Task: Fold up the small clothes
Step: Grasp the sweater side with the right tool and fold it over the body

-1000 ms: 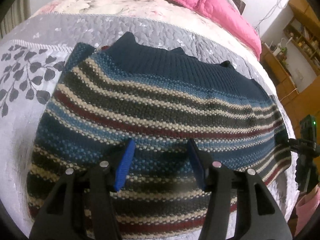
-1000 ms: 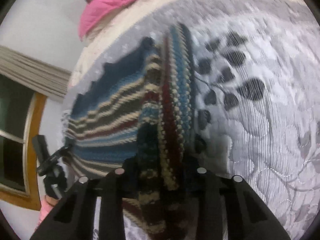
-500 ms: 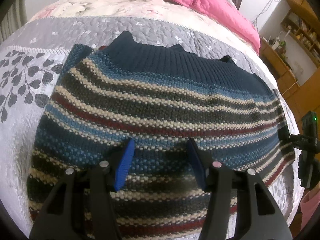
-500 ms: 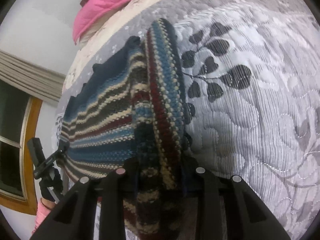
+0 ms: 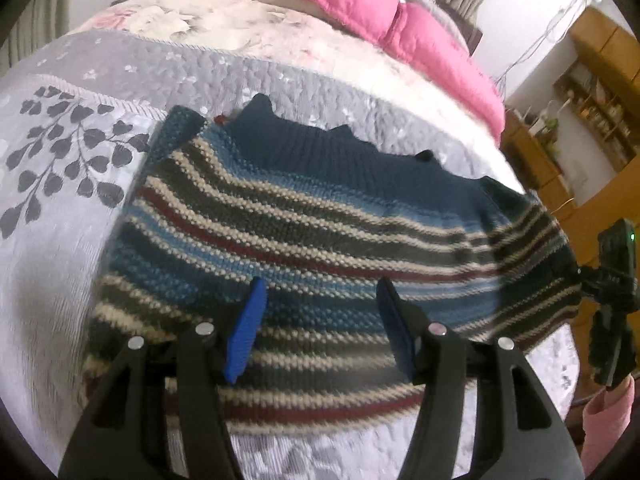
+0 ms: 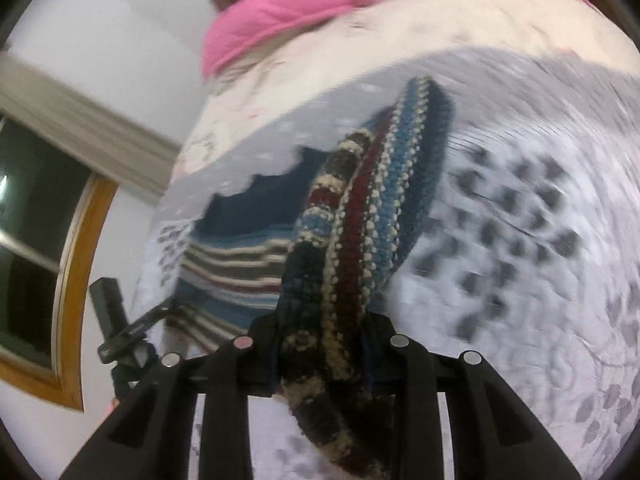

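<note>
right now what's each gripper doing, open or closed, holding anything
Left gripper: open, hovering over the striped sweater, holding nothing.
Right gripper: closed on a bunched fold of the sweater, lifting it off the bed.

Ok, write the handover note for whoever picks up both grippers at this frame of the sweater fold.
Left gripper: open, empty, hovering over the striped sweater.
Right gripper: shut on the sweater's sleeve, lifted off the grey quilt.
Sweater body lies flat on the quilt, navy hem band away from the left camera.
Done: sleeve picked up.
Left: lay the sleeve across the body, then finish the remaining folds.
</note>
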Tool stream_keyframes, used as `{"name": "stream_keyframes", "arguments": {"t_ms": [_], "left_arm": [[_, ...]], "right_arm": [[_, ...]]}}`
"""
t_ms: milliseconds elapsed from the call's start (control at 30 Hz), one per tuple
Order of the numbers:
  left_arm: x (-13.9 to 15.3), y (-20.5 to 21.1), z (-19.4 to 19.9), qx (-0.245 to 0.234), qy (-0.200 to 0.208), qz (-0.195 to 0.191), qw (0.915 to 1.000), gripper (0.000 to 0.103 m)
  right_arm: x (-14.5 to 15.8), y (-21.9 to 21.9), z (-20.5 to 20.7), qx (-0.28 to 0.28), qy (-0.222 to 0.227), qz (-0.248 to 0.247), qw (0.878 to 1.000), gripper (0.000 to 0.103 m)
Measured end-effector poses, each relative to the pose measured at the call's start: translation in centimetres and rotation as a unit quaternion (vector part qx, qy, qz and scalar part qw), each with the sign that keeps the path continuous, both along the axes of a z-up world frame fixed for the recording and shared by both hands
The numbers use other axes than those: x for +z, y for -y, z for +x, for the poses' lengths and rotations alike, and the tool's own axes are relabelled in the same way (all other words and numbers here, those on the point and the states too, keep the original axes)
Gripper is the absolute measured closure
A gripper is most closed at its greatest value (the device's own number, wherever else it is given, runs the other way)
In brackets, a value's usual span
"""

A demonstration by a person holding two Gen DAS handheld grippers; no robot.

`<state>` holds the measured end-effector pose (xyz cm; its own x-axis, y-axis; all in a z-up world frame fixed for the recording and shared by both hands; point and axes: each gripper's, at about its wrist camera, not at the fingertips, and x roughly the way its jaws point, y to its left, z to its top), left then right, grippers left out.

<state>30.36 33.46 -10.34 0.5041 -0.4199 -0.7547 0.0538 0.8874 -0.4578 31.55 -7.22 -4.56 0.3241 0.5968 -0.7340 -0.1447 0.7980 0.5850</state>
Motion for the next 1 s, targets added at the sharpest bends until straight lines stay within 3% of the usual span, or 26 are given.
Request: {"name": "stream_keyframes", "arguments": {"t_ms": [300,567,767,1000], "left_arm": [[1.3,-1.6,-1.7,0.001,0.011,-0.033,0.9994,0.046],[1.6,-3.4,-2.2,0.013,0.013,-0.058,0.9982,0.046],[1.5,-4.0,-2.1,0.015,0.007,-0.063,0.9979,0.046],[1.5,-3.7,-1.5,0.011,-0.002,-0.084,0.9964,0.046]], "right_arm": [[4.0,-11.2,0.8,0.089,0.033,-0.02,0.995,0.073],[0.1,-19.5,1.2,0.136,0.014,-0.075,0.988,0.073],[-3.3,-22.2,0.7,0.148,0.005,-0.111,0.983,0.072],[-5.7,-23.1,0.9,0.147,-0.003,-0.106,0.983,0.066]]}}
